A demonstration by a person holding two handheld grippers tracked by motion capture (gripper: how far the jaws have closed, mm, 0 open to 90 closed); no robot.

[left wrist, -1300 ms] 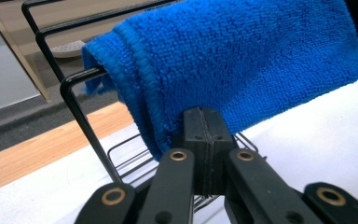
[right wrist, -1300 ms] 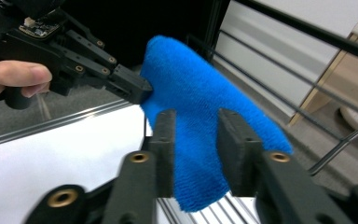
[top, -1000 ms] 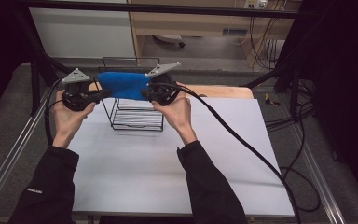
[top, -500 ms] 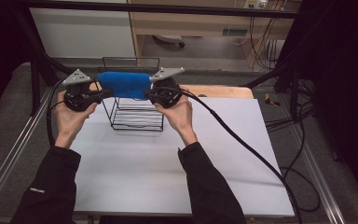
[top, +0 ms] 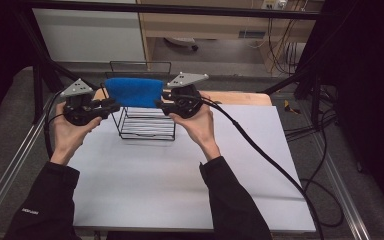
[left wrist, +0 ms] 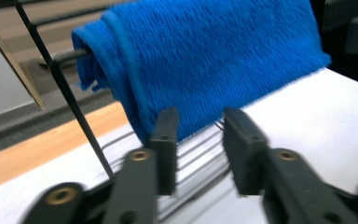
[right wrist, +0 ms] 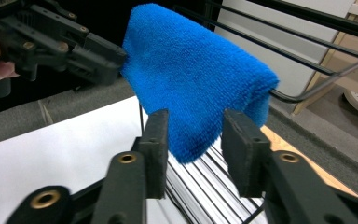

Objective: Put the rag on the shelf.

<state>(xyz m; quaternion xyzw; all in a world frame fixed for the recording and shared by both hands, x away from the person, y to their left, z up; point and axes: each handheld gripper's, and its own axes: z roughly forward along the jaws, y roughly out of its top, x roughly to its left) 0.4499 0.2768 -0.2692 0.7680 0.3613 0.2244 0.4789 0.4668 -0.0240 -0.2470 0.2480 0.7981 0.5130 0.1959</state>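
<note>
A blue towel (top: 132, 91) hangs folded over the top bar of a black wire rack (top: 147, 125). My left gripper (top: 114, 105) is at the towel's left end and my right gripper (top: 161, 102) at its right end. Both have just been opening. In the left gripper view the towel (left wrist: 214, 60) hangs just beyond the left gripper (left wrist: 199, 126), whose pads stand apart and off the cloth. In the right gripper view the towel's lower corner (right wrist: 191, 79) dips between the right gripper's (right wrist: 193, 128) open jaws without being pressed, and the left gripper (right wrist: 114, 58) shows at the towel's far end.
The rack stands at the back of a white table (top: 145, 175), with a wooden board (top: 240, 97) behind it. A thick black cable (top: 260, 150) trails from the right gripper across the table to the right. Dark frame posts rise at both sides.
Both grippers' jaws have opened and let go of the towel's ends. The towel now rests on the rack's top bar. The hands have barely moved.
</note>
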